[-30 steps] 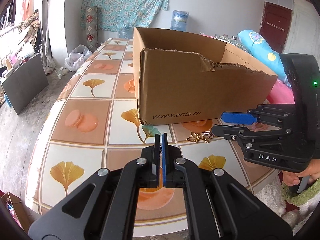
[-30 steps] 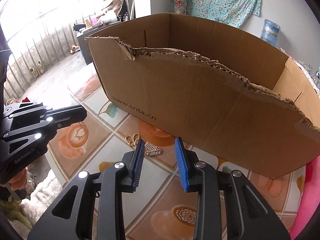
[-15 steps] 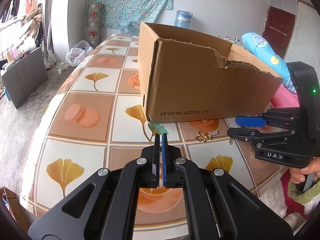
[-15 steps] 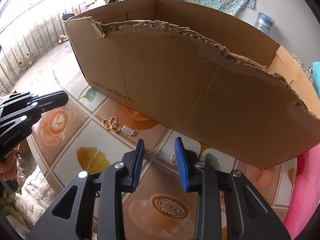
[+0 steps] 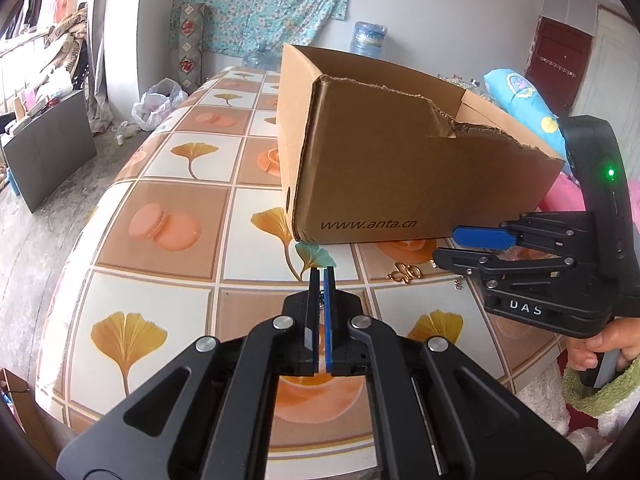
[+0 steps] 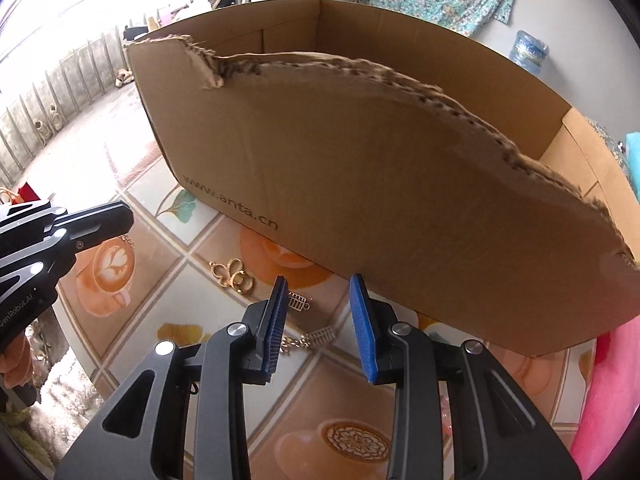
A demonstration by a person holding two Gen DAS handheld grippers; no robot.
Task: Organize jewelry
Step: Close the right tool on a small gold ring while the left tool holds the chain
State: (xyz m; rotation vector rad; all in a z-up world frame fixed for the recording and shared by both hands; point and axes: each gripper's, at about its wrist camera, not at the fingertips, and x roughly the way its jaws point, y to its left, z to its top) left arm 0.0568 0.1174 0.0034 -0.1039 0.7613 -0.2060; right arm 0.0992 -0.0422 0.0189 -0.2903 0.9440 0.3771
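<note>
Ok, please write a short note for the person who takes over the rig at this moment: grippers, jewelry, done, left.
Left gripper: shut, empty, above the table.
Right gripper: open, holds nothing, low over a small gold charm and a thin chain piece.
Gold ring cluster lies on the table beside them, in front of the cardboard box.
Done: nothing visibly; the box floor is hidden.
Left: pick up each piece, probably into the box.

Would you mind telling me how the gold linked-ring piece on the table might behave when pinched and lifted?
The gold ring piece looks thin and lies flat, so probably light and hard to pinch. Its joined loops suggest it would dangle rather than stay stiff.
</note>
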